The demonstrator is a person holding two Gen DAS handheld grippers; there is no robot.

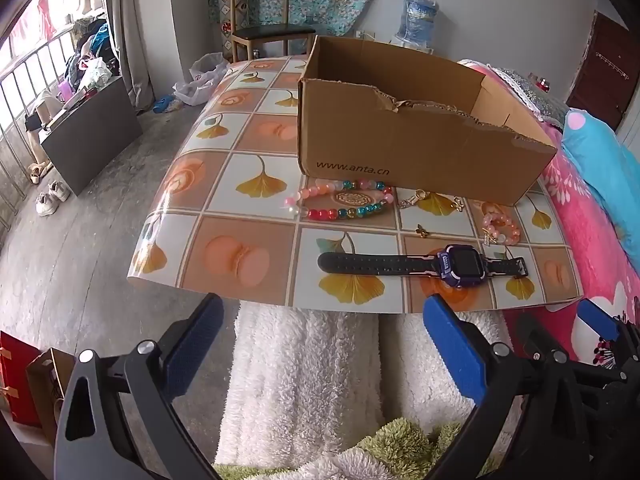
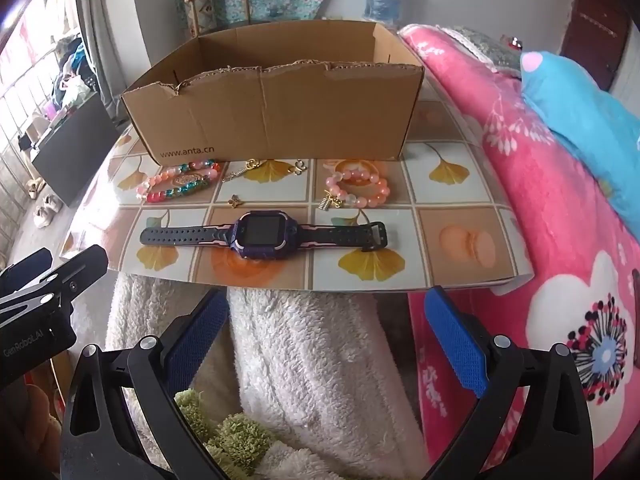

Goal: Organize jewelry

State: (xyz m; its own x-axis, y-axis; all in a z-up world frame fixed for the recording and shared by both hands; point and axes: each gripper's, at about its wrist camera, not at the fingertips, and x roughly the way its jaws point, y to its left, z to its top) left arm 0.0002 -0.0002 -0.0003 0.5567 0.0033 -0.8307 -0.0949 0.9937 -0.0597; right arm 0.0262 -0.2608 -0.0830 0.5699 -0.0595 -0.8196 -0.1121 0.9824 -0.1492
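An open cardboard box stands on a tiled-pattern board. In front of it lie a multicoloured bead bracelet, a pink bead bracelet, small gold charms and a purple smartwatch with a black strap. My left gripper hangs open before the board's near edge, nothing between its blue pads. Held the same way further right, my right gripper is open and empty. In the right wrist view the left gripper shows at the left edge.
The board rests on white fluffy fabric beside a pink and blue floral blanket. Behind stand a wooden chair, a water bottle and a dark cabinet. Shoes lie on the concrete floor.
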